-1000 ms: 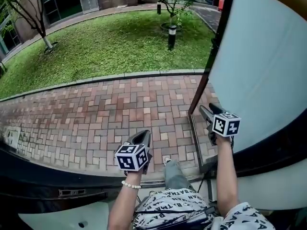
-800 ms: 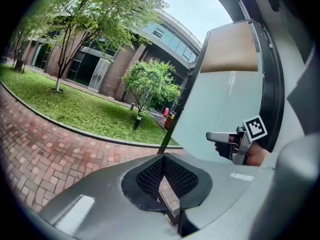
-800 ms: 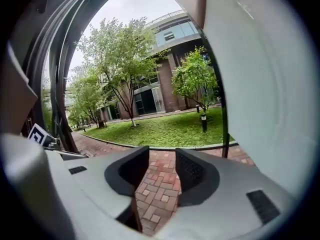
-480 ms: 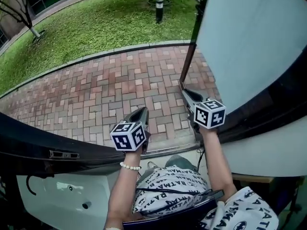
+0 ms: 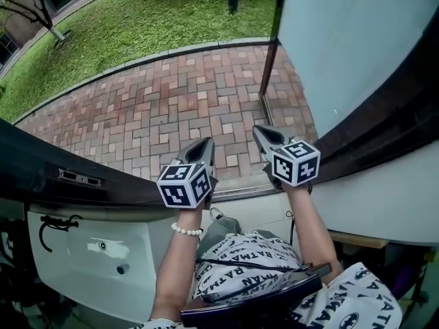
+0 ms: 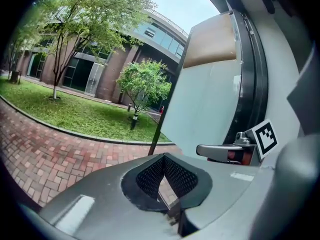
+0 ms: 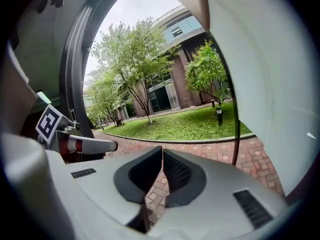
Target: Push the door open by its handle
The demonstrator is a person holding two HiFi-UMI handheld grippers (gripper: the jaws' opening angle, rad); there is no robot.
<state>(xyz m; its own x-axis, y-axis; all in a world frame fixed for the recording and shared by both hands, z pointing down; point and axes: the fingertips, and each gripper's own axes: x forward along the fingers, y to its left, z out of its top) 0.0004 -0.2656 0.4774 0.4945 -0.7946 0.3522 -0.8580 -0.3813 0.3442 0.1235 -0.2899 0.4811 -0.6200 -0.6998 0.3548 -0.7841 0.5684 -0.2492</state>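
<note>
Beyond the doorway lies a courtyard of brick paving (image 5: 158, 108) with a lawn (image 5: 137, 19) behind it and trees and a brick building further off. It fills more of the head view than it did a second ago, and the sill sits closer under the person's feet.

The door (image 5: 343, 46), a pale frosted panel in a dark frame, stands swung outward on the right. Its free edge now points out over the bricks, a little further round than before. I cannot pick out its handle from here. On the left a dark frame edge (image 5: 41, 163) with a small metal latch plate (image 5: 79, 178) has slid into sight, so the person has stepped up into the opening.

Both arms are held out side by side over the sill. The right gripper (image 5: 264, 130) was up against the door's edge a second ago with its jaws spread. It now hangs just beside the panel without touching it, and its jaws have just closed together on nothing. The left gripper (image 5: 206, 144) is also pinched closed and empty, with only bricks showing past its tips.

As I read it, the push is finished: the door is open, nothing is holding it, and what is left is to walk through or lower the arms.
</note>
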